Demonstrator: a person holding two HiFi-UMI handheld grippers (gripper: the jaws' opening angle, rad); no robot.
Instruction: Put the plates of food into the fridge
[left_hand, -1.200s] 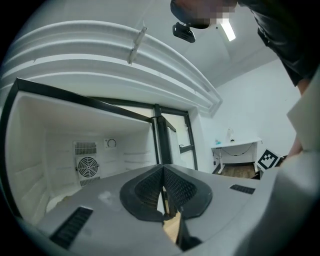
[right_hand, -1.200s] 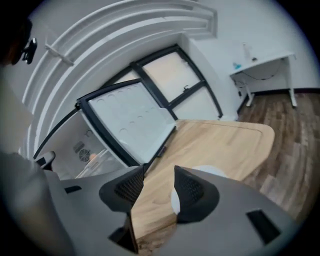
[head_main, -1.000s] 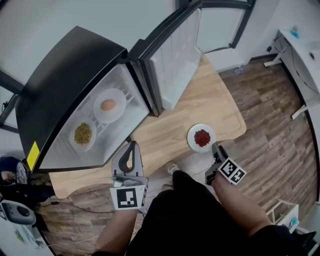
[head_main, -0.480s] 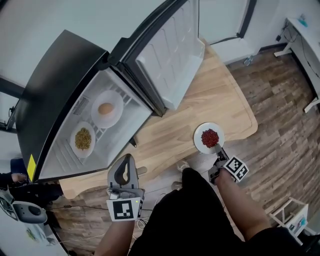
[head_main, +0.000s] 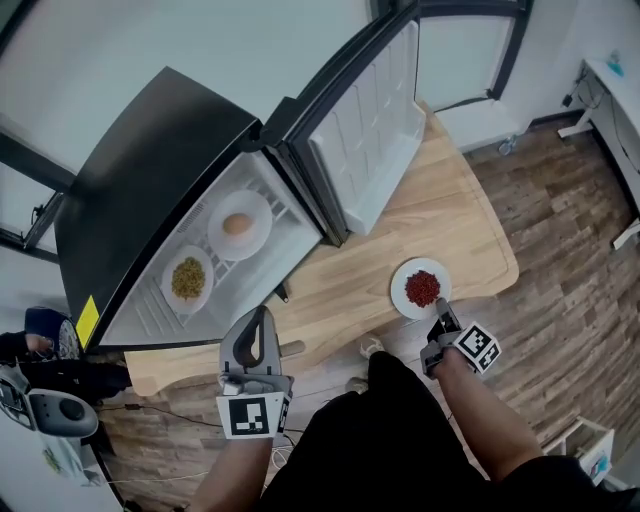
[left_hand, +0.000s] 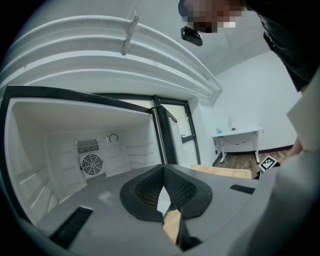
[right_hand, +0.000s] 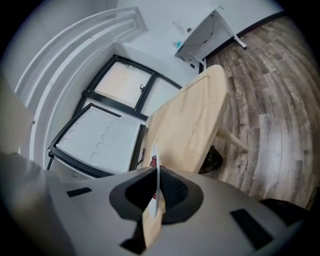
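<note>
**Head view:** plate of red food (head_main: 421, 289) sitting on wooden surface (head_main: 455, 215) near front edge. Right hand-held gripper (head_main: 439, 312) biting plate's near rim. Left hand-held gripper (head_main: 260, 325) hovering before open fridge (head_main: 140, 190), well apart from plate.

**Left gripper view:** jaws resting tip to tip, holding nothing, facing fridge interior.

**Right gripper view:** jaws, just closing, now clamping plate rim seen edge-on.

**Change from one second ago:** right hand-held gripper was waiting short of plate with jaws apart, is now gripping rim.
</note>
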